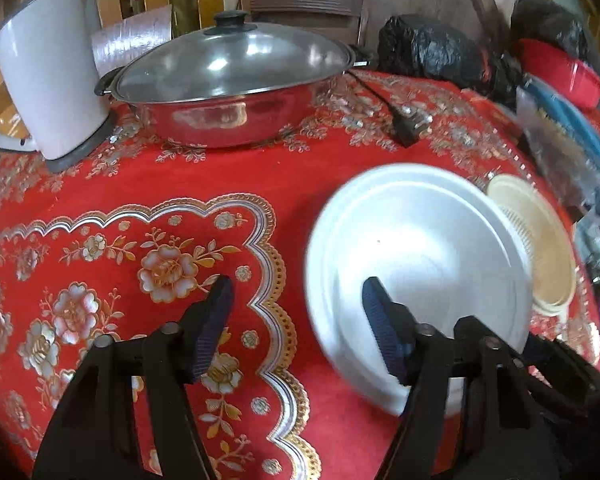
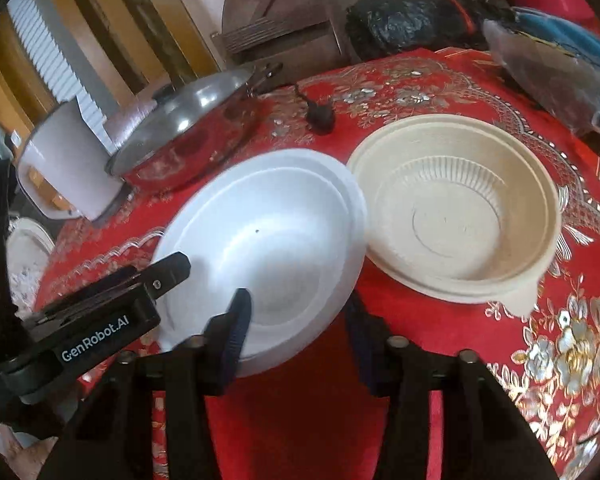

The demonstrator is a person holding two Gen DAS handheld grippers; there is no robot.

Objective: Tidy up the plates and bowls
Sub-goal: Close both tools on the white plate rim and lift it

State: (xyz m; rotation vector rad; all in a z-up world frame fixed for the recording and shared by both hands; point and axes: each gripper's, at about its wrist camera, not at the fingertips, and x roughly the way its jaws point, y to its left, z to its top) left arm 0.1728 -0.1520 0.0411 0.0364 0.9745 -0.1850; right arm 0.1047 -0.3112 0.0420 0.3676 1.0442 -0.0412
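Note:
A white bowl (image 1: 420, 248) (image 2: 268, 236) sits tilted on the red tablecloth, touching a beige ribbed bowl (image 2: 456, 208) (image 1: 536, 240) to its right. My left gripper (image 1: 296, 304) is open; its right finger (image 1: 380, 320) is over the white bowl's inside, its left finger (image 1: 216, 316) over the cloth. My right gripper (image 2: 296, 312) is open and straddles the white bowl's near rim: the left finger (image 2: 236, 320) is inside, the right finger (image 2: 360, 332) outside. The left gripper's body (image 2: 100, 320) shows at the left of the right wrist view.
A lidded steel pot (image 1: 228, 92) (image 2: 188, 136) and a white kettle (image 1: 40, 92) stand at the back left. A black plug (image 1: 412, 128) lies behind the bowls. Black bags (image 1: 432, 52), a red basin (image 1: 560, 68) and a plastic-wrapped item (image 2: 556, 68) crowd the back right.

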